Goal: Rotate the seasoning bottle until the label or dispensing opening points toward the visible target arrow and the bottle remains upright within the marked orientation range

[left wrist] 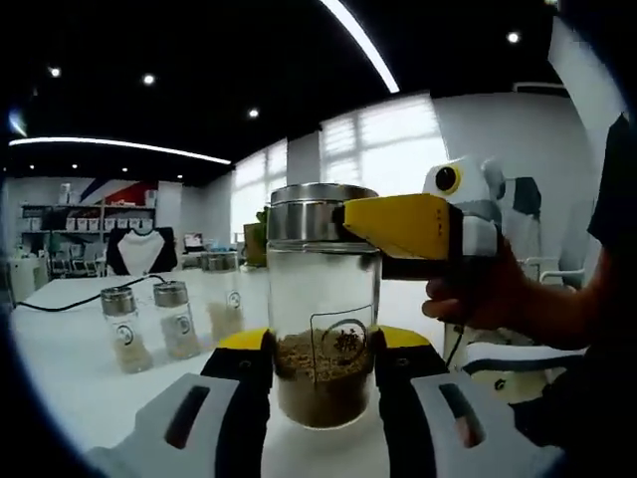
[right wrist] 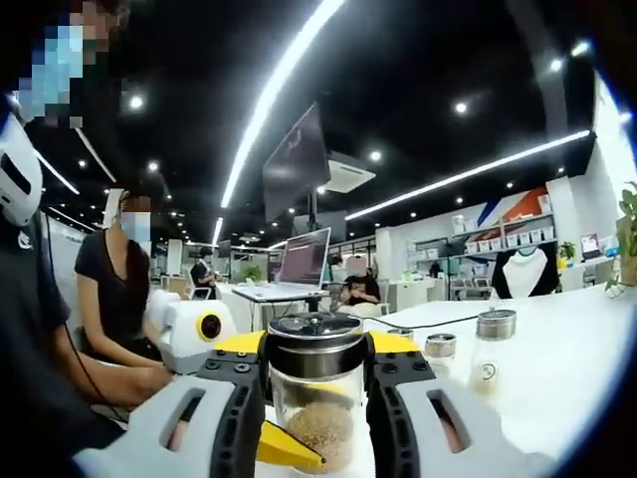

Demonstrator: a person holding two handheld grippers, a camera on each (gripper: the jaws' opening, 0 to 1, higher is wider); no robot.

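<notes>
Left gripper view, middle: my left fingers (left wrist: 320,366) squeeze the clear glass seasoning bottle (left wrist: 320,309); my right fingers (right wrist: 317,370) pinch its silver lid (right wrist: 317,344).

My left gripper (left wrist: 320,383) clamps low, jaws upright and level. My right gripper (right wrist: 317,383) bites higher up, its yellow jaw reaching in sideways, my hand (left wrist: 476,294) wrapped round its handle.

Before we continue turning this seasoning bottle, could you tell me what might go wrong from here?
1. The left gripper holds the seasoning bottle low while the right gripper clamps its lid; twisting may unscrew it.
2. A tilt could knock the small shakers beside it.
</notes>
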